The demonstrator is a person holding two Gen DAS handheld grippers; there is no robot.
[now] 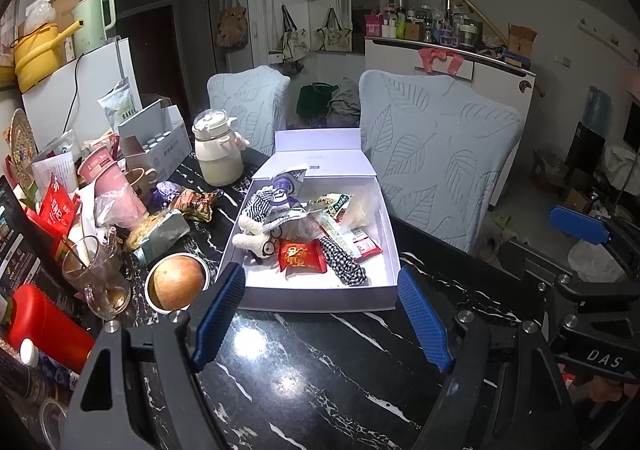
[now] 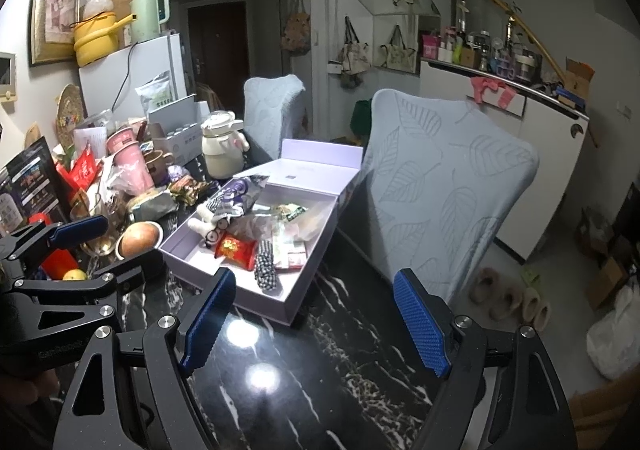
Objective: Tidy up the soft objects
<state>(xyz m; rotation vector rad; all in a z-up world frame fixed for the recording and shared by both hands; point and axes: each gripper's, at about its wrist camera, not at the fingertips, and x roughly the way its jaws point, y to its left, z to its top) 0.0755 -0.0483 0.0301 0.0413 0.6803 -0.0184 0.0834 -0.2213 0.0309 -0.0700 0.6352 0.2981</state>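
An open pale lilac box (image 1: 384, 226) (image 2: 304, 296) lies on the black marble table. In it lie a red snack packet (image 1: 301, 254) (image 2: 235, 248), a black-and-white checked cloth (image 1: 344, 262) (image 2: 265, 266), a white plush toy (image 1: 256, 240) (image 2: 208, 228), a purple-and-silver packet (image 1: 285, 201) (image 2: 236, 193) and several more packets. My left gripper (image 1: 322, 320) is open and empty, just in front of the box. My right gripper (image 2: 316, 324) is open and empty, in front of the box's near right corner. The right gripper also shows at the right of the left wrist view (image 1: 580, 228).
An apple in a metal cup (image 1: 178, 282) (image 2: 140, 238), a glass mug (image 1: 98, 278), a red bottle (image 1: 44, 326), a cream teapot (image 1: 218, 153) (image 2: 222, 149) and heaped packets crowd the table's left. Two leaf-patterned chairs (image 1: 436, 153) (image 2: 444, 185) stand behind the table.
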